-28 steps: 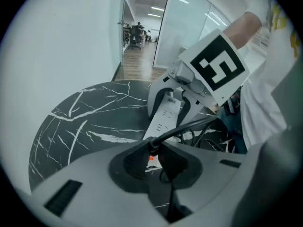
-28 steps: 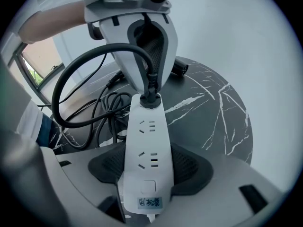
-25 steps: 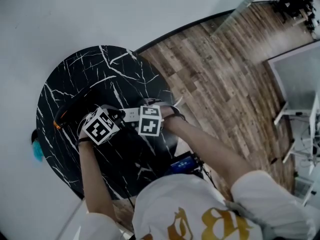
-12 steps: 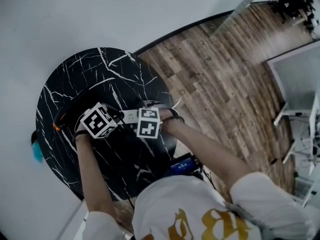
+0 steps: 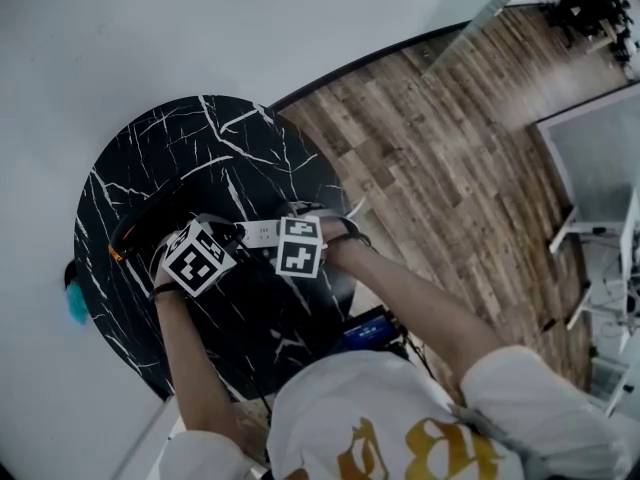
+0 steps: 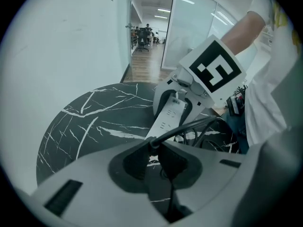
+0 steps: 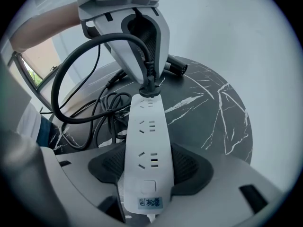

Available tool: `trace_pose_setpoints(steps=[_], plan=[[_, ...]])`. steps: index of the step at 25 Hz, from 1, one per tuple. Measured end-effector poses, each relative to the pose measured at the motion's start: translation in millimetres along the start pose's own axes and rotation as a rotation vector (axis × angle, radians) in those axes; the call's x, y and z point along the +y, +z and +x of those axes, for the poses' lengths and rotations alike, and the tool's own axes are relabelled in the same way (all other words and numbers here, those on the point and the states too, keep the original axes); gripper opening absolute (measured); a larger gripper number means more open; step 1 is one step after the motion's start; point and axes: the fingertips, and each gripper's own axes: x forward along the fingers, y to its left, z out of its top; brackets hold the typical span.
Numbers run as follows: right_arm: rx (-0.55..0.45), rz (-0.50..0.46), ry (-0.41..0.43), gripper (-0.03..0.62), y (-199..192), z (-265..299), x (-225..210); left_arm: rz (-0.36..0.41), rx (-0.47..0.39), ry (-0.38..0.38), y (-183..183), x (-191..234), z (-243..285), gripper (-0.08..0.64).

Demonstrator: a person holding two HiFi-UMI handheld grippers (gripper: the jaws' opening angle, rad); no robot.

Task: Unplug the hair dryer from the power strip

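A round black counter [image 5: 130,168] veined with white stands against a pale wall, with wooden floor [image 5: 430,138] beside it. The person leans over it with both arms stretched forward, and the two marker cubes sit close together above the middle of the counter. The left tongs [image 7: 149,77] point steeply down at the far end of the power strip [image 7: 146,136], with the jaws drawn in to a narrow gap and the dark pads pressing on the black plug [image 7: 149,88] from both sides. The right tongs [image 7: 147,167] are clamped across the near end of the same strip, one pad on each long edge, just above its switch and small label. The white strip runs lengthwise between the two tongs and shows three rows of empty sockets. The hair dryer [image 7: 176,68] lies on the counter beyond the left tongs as a dark barrel, clear of both tongs. Its black cable [image 7: 61,79] rises from the plug in a wide loop and falls to a loose tangle on the counter beside the strip. The plug stands upright at the strip's last socket, its base against the white face. Whether its pins are seated or partly drawn cannot be told from any view.
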Motion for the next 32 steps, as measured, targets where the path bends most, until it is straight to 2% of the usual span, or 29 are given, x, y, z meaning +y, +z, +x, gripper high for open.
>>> trace_pose_setpoints(steps=[10, 20, 27, 32], plan=[[-0.022, -0.011, -0.005, 0.267, 1, -1, 0, -0.008, -0.018, 0.014, 0, -1, -2, 0.054], [-0.045, -0.102, -0.049, 0.268, 2, -3, -1, -0.045, -0.059, 0.032, -9, -12, -9, 0.055], [-0.180, -0.019, -0.074, 0.279, 24, -17, -1, -0.056, -0.059, 0.039, -17, -19, -13, 0.055], [-0.292, 0.135, -0.095, 0.279, 33, -38, -10, -0.056, -0.054, 0.017, -22, -32, -12, 0.055]])
